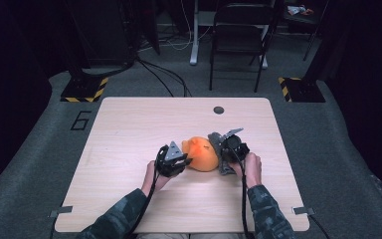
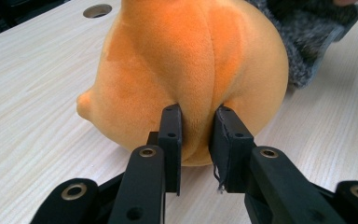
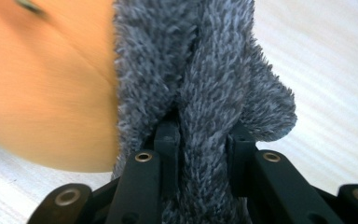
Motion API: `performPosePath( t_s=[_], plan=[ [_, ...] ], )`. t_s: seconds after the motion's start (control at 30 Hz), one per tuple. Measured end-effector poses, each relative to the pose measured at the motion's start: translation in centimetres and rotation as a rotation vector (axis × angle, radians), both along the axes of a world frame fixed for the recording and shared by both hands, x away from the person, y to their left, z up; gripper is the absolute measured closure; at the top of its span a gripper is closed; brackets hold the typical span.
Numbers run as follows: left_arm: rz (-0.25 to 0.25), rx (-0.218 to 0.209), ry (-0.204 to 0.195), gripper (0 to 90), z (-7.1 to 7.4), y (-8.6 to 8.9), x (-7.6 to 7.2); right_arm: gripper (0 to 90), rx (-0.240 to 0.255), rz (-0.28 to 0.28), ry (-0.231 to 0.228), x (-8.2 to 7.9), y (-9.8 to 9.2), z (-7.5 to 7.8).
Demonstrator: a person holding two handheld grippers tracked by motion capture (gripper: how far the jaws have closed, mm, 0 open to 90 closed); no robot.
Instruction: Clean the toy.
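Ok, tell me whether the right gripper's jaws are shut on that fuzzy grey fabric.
Shut on it. In the right gripper view the right gripper pinches a fold of the fuzzy grey fabric, pile bulging between its jaws.

A pale wooden table [image 1: 129, 129] carries an orange plush toy [image 1: 202, 154], with grey fuzzy cloth [image 1: 225, 164] touching the toy's right side.

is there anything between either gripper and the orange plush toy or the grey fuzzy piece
Nothing visible. The left gripper already pinches a fold of the orange plush toy, and the right gripper is closed on the grey fuzzy piece lying against the toy. The table around them is bare wood.
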State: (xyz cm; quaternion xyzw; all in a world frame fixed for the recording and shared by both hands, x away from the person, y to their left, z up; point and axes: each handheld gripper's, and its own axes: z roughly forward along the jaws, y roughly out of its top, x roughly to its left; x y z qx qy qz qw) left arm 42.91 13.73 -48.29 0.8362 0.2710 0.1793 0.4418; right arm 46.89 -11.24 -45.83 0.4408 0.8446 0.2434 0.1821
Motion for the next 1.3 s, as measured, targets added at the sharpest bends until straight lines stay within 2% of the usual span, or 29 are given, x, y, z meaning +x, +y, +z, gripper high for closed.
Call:
performPosePath(
  t_s=[0.13, 0.2, 0.3, 0.43, 0.53, 0.57, 0.6, 0.63, 0.73, 0.83, 0.87, 0.9, 0.97, 1.0, 1.03, 1.07, 1.1, 1.13, 1.2, 1.23, 1.27, 1.3],
  plan=[
    [-0.001, -0.005, 0.004, 74.1, -0.1, 0.1, 0.1, 71.7, 0.000, -0.029, 0.035, 0.6, -0.6, -1.1],
    [0.000, 0.001, 0.000, 74.1, 0.0, 0.1, 0.1, 71.6, -0.020, -0.060, 0.065, 0.8, -0.6, -1.9],
    [0.006, -0.004, 0.003, 74.1, 0.0, 0.2, 0.0, 71.7, -0.073, -0.051, 0.073, 1.2, -0.4, -3.2],
    [0.005, -0.009, 0.006, 74.2, -0.1, 0.3, 0.2, 71.8, -0.105, -0.041, 0.057, 1.2, -0.3, -2.7],
    [0.008, -0.001, 0.001, 74.3, 0.0, 0.6, 0.3, 72.2, -0.093, -0.054, 0.037, 0.9, -0.8, -1.4],
    [0.008, -0.001, 0.001, 74.3, 0.0, 0.6, 0.3, 72.2, -0.093, -0.054, 0.037, 0.9, -0.8, -1.4],
    [0.013, -0.009, 0.005, 74.2, -0.1, 0.6, 0.3, 72.4, -0.033, -0.050, 0.003, 0.5, -1.4, 0.3],
    [0.014, -0.007, 0.003, 74.2, 0.0, 0.6, 0.3, 72.3, -0.013, -0.047, -0.022, 0.3, -1.7, 1.3],
    [0.011, -0.004, 0.002, 74.2, 0.0, 0.5, 0.3, 72.4, 0.106, -0.021, -0.079, -0.7, -1.7, 4.2],
    [0.013, -0.012, 0.002, 74.2, -0.1, 0.6, 0.4, 72.4, 0.180, 0.040, -0.092, -1.5, -0.9, 5.7],
    [0.020, -0.016, 0.000, 74.1, -0.1, 0.6, 0.4, 72.4, 0.195, 0.052, -0.078, -1.6, -0.4, 5.9],
    [0.017, -0.014, 0.006, 74.1, -0.1, 0.7, 0.5, 72.4, 0.190, 0.077, -0.064, -1.7, 0.0, 5.8],
    [0.021, -0.010, 0.002, 73.9, -0.1, 0.8, 0.5, 72.4, 0.156, 0.094, -0.040, -1.8, 1.1, 5.2],
    [0.021, -0.010, 0.002, 73.6, -0.1, 0.8, 0.5, 72.4, 0.121, 0.099, -0.040, -1.8, 1.6, 4.7],
    [0.021, -0.008, 0.003, 73.6, -0.1, 0.8, 0.5, 72.4, 0.121, 0.099, -0.040, -1.8, 1.6, 4.7],
    [0.019, -0.008, 0.003, 72.7, -0.1, 0.8, 0.4, 72.3, 0.089, 0.094, -0.041, -1.8, 2.0, 4.2],
    [0.020, 0.002, 0.000, 66.9, 0.0, 0.7, 0.4, 72.4, 0.067, 0.086, -0.051, -1.7, 2.3, 3.4],
    [0.022, 0.020, -0.010, 61.2, 0.0, 0.6, 0.3, 72.3, 0.058, 0.081, -0.060, -1.6, 2.3, 3.3],
    [0.021, 0.079, -0.049, 49.0, 0.1, 0.1, -0.1, 72.4, 0.065, 0.070, -0.060, -1.4, 2.1, 3.1],
    [0.021, 0.094, -0.073, 45.0, 0.0, -0.1, -0.1, 72.3, 0.064, 0.060, -0.059, -1.4, 2.1, 3.0],
    [0.023, 0.106, -0.080, 43.8, -0.2, -0.3, -0.1, 72.3, 0.060, 0.065, -0.070, -1.2, 2.0, 2.9],
    [0.021, 0.101, -0.075, 43.9, -0.4, -0.4, -0.1, 72.3, 0.067, 0.063, -0.069, -1.2, 1.9, 2.8]
  ],
)
